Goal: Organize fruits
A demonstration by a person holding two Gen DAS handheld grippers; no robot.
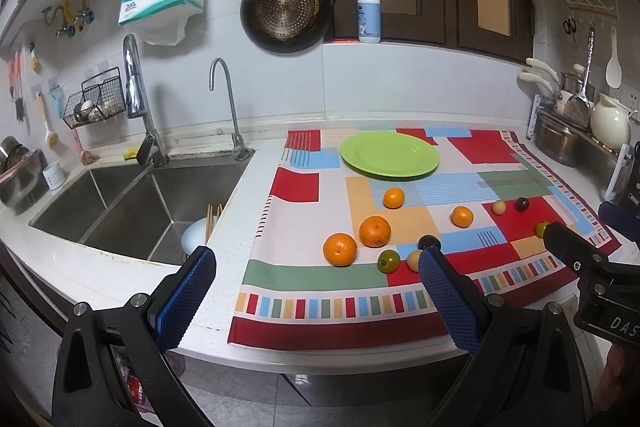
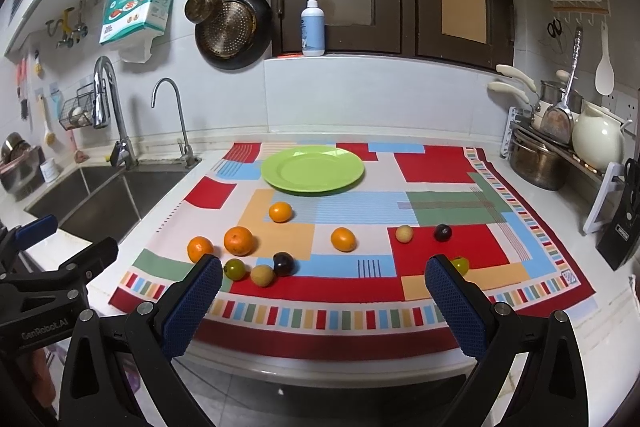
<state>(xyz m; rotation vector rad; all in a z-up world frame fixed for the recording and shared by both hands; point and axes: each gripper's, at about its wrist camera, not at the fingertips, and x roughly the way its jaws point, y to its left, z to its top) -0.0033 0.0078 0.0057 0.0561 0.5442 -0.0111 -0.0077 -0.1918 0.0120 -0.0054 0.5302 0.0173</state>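
On left tongs body "GenRobot.AI", apart, right tongs apart, green plate bare

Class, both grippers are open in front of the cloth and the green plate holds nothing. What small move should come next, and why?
Probably ease the left gripper forward and down over the nearest orange. Both grippers are open and hold nothing, the green plate has no fruit on it, and that orange lies at the cloth's near left, closest to the left fingers. The right gripper can wait.
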